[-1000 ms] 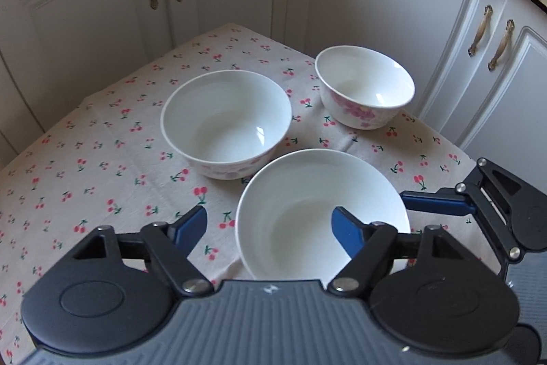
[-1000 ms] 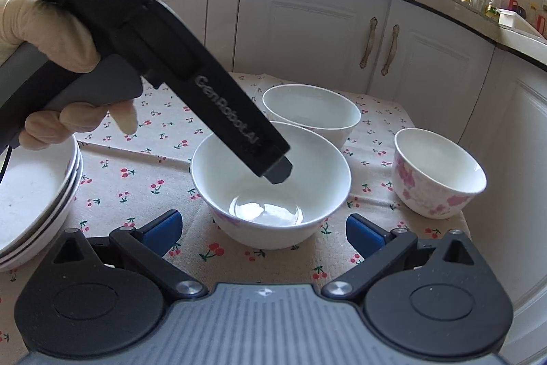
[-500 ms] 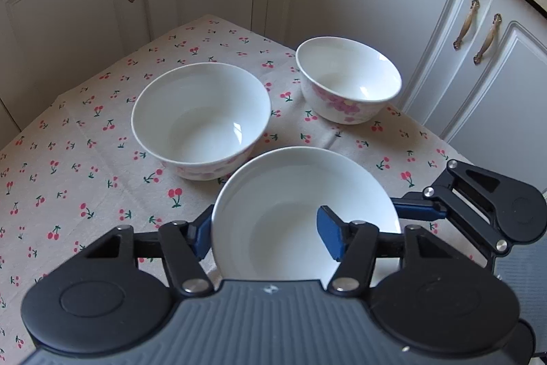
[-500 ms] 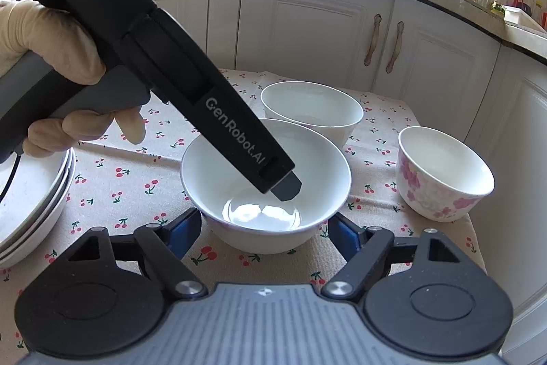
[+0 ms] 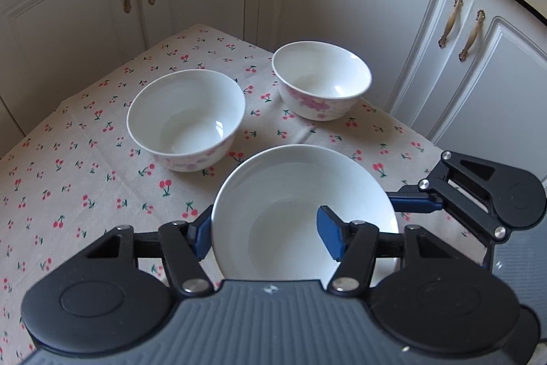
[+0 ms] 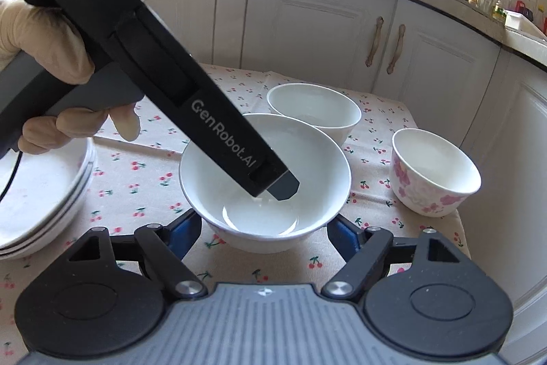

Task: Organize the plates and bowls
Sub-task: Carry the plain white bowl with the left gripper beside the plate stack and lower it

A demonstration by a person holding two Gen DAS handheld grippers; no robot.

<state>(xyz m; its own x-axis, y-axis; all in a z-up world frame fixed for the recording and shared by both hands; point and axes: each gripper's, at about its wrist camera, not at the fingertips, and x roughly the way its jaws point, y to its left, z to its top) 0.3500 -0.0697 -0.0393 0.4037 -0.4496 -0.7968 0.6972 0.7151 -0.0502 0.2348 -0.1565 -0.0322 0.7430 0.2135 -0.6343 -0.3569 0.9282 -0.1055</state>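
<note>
Straddling the near wall of the plain white bowl [image 5: 301, 214], the left gripper [image 5: 266, 231] has one blue pad outside the rim on its left and the other pad inside the basin; the jaws look narrowed onto that wall, though whether they grip it firmly cannot be told from either view. Going left to right in the right wrist view, a stack of white plates [image 6: 41, 190] sits off to the left of the right gripper [image 6: 263, 231], near the gloved hand [image 6: 44, 57] that carries the left tool; next comes the same plain bowl, dead ahead and resting on the cherry-print tablecloth [image 6: 136, 173]; the right gripper's jaws stand wide, one blue finger on each side of the bowl's base, holding nothing and seemingly just clear of the porcelain. Beyond that bowl sits a second white bowl [image 6: 314, 112], close behind it, and furthest right a smaller pink-flowered bowl [image 6: 434, 173] stands apart near the cloth's edge. By my reading the step in hand is securing the plain bowl for nesting. Next, the left pinch needs to be sure on the slick, thin rim before lifting, and the bowl must travel level toward another bowl, with the right claw steadying or backing away.
</note>
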